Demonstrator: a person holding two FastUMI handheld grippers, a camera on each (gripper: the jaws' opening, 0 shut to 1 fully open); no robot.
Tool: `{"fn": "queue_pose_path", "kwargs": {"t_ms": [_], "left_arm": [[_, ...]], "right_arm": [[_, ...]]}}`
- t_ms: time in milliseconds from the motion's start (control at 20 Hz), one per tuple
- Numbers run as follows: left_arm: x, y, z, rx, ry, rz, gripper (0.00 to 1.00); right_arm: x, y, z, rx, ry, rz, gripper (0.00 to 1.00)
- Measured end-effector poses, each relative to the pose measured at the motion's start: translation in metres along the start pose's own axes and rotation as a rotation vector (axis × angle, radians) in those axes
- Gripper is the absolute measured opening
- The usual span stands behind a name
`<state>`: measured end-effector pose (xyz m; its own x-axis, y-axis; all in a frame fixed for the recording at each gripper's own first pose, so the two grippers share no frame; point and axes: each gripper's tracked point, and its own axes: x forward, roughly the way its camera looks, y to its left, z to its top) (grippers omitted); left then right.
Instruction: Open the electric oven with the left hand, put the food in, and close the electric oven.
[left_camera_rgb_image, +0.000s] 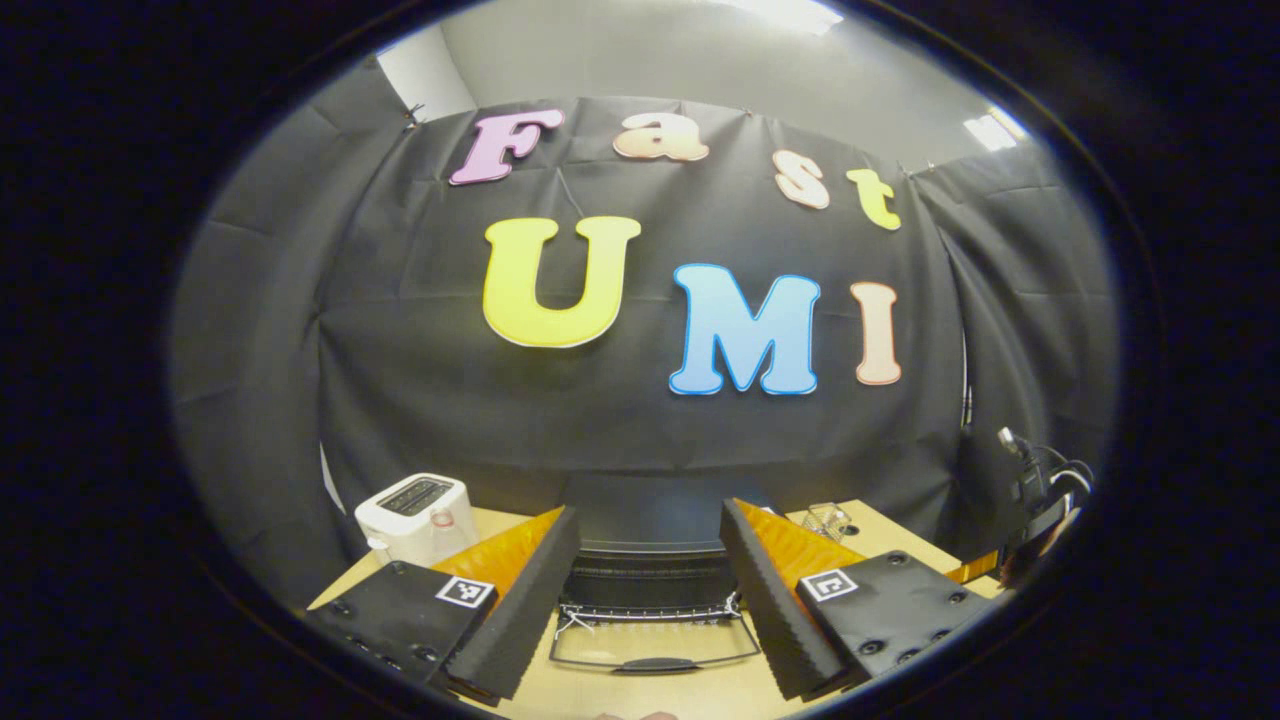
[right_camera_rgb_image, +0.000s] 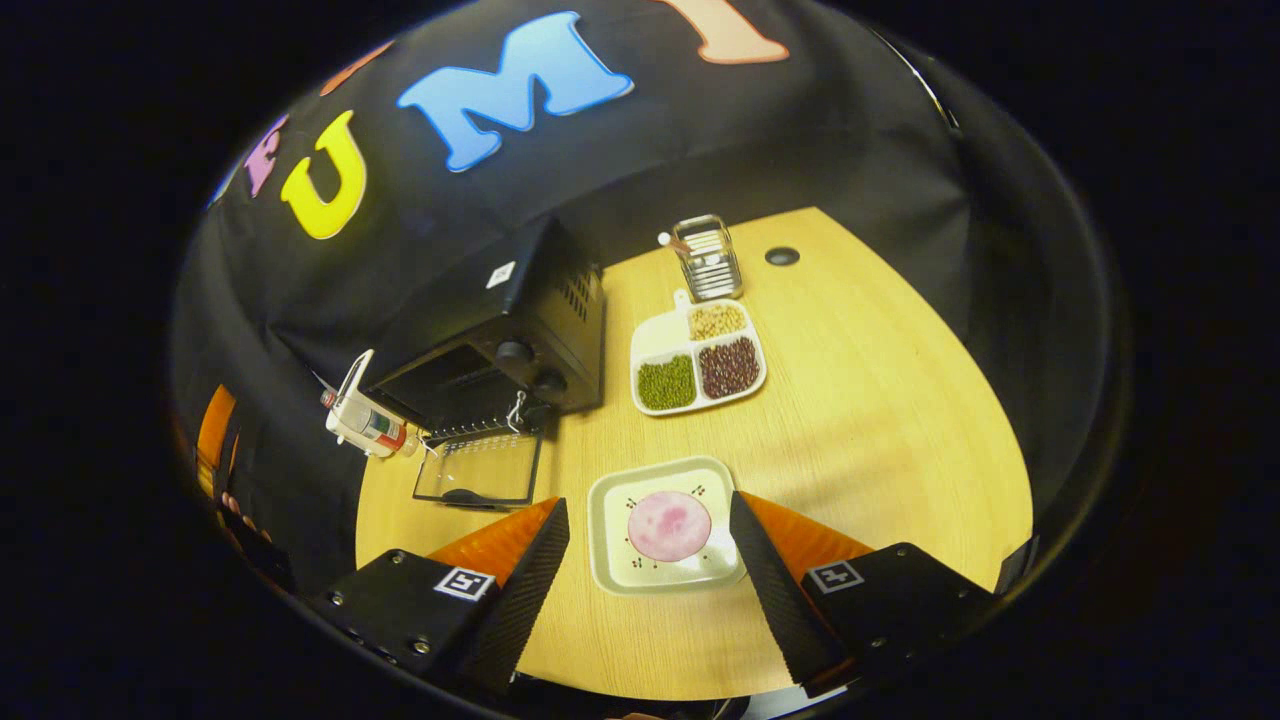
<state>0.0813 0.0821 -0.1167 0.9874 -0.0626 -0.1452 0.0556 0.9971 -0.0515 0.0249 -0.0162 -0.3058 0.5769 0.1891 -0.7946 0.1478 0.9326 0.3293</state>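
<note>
Door open; food not yet loaded.
The black electric oven (right_camera_rgb_image: 500, 340) has its glass door (right_camera_rgb_image: 480, 470) folded down. The left gripper (left_camera_rgb_image: 650, 590) and right gripper (right_camera_rgb_image: 650, 575) gape wide, empty; the pink round food (right_camera_rgb_image: 669, 526), apparently a meat slice, lies on its white square tray (right_camera_rgb_image: 610, 500) on the wooden table (right_camera_rgb_image: 880, 420).

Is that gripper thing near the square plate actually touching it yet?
Apart. In the right gripper view, bare table shows between the plate and both open fingers of the right hand-held gripper.
</note>
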Motion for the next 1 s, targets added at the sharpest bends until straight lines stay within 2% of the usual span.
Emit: {"fn": "queue_pose_path", "kwargs": {"t_ms": [200,350,400,450,550,600,650,700,750,800,1000], "left_arm": [[-0.017,0.011,-0.007,-0.036,0.016,0.034,0.96],[-0.023,0.020,-0.015,-0.035,0.048,0.057,0.95],[-0.026,0.024,-0.018,-0.036,0.056,0.065,0.91],[-0.026,0.027,-0.020,-0.041,0.063,0.073,0.91],[-0.030,0.031,-0.025,-0.053,0.073,0.087,1.00],[-0.032,0.033,-0.026,-0.058,0.074,0.093,0.95],[-0.033,0.035,-0.027,-0.062,0.074,0.100,1.00],[-0.033,0.037,-0.028,-0.062,0.076,0.106,0.95],[-0.035,0.039,-0.029,-0.060,0.076,0.113,0.95],[-0.038,0.041,-0.029,-0.059,0.077,0.117,1.00],[-0.042,0.048,-0.034,-0.053,0.088,0.134,1.00]], "right_arm": [[0.026,-0.018,-0.011,0.067,0.090,-0.011,0.98],[0.046,-0.042,-0.021,0.046,0.158,-0.077,0.98],[0.052,-0.053,-0.023,0.036,0.185,-0.112,0.98],[0.057,-0.060,-0.026,0.023,0.206,-0.139,0.98],[0.065,-0.077,-0.031,-0.014,0.244,-0.202,0.98],[0.069,-0.082,-0.033,-0.039,0.261,-0.224,0.98],[0.073,-0.085,-0.035,-0.064,0.277,-0.242,0.98],[0.076,-0.087,-0.036,-0.091,0.289,-0.253,0.98],[0.081,-0.088,-0.038,-0.121,0.297,-0.264,0.98],[0.084,-0.091,-0.039,-0.149,0.310,-0.284,0.98],[0.095,-0.097,-0.046,-0.237,0.366,-0.324,0.98]]}}
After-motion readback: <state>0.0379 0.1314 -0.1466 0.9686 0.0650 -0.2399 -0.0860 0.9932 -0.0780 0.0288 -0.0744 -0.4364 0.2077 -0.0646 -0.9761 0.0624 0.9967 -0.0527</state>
